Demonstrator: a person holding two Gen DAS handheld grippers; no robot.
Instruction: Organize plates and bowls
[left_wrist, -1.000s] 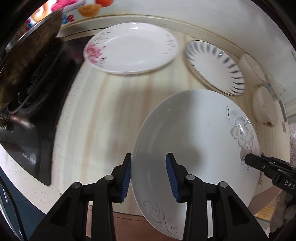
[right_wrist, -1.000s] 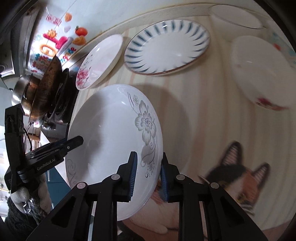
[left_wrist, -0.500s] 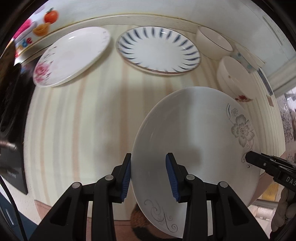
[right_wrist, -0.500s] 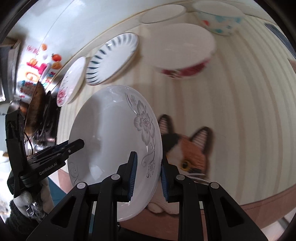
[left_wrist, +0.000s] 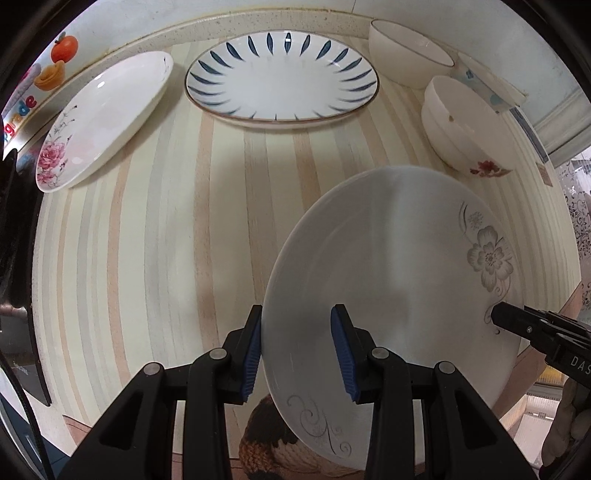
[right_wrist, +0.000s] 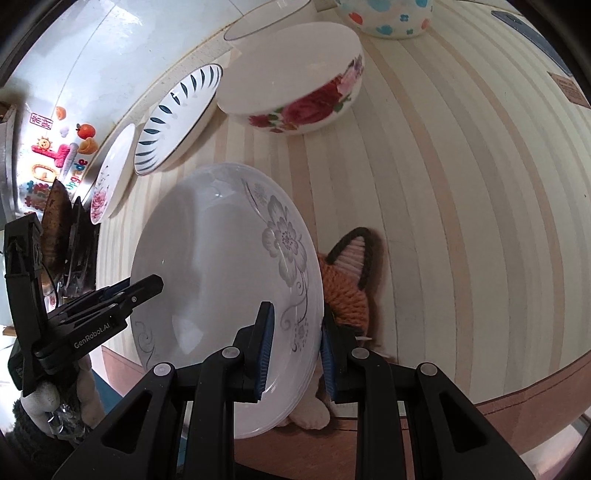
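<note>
1. Three plates are showing — a grey-flower plate (left_wrist: 391, 280), a blue-petal plate (left_wrist: 281, 75) and a pink-rose plate (left_wrist: 103, 118).
2. Four bowls are sitting at the back — a rose bowl (right_wrist: 295, 77), a plain white bowl (left_wrist: 408, 51), a dotted bowl (right_wrist: 388, 18) and a clear bowl (right_wrist: 266, 16).
3. Two grippers are showing.

Left wrist camera sits just behind its own fingers (left_wrist: 255, 354), looking down and forward across the striped counter (left_wrist: 155, 240) toward the back wall — close in. Right wrist camera looks from the opposite rim, tilted toward the wall at upper left of its frame. Both share the grey-flower plate (left_wrist: 388, 266) (right_wrist: 221, 266) up close, the blue-striped plate (left_wrist: 280, 81) (right_wrist: 177, 114) and the rose bowl (left_wrist: 465, 125) (right_wrist: 295, 74) — each view catches the other gripper.
</note>
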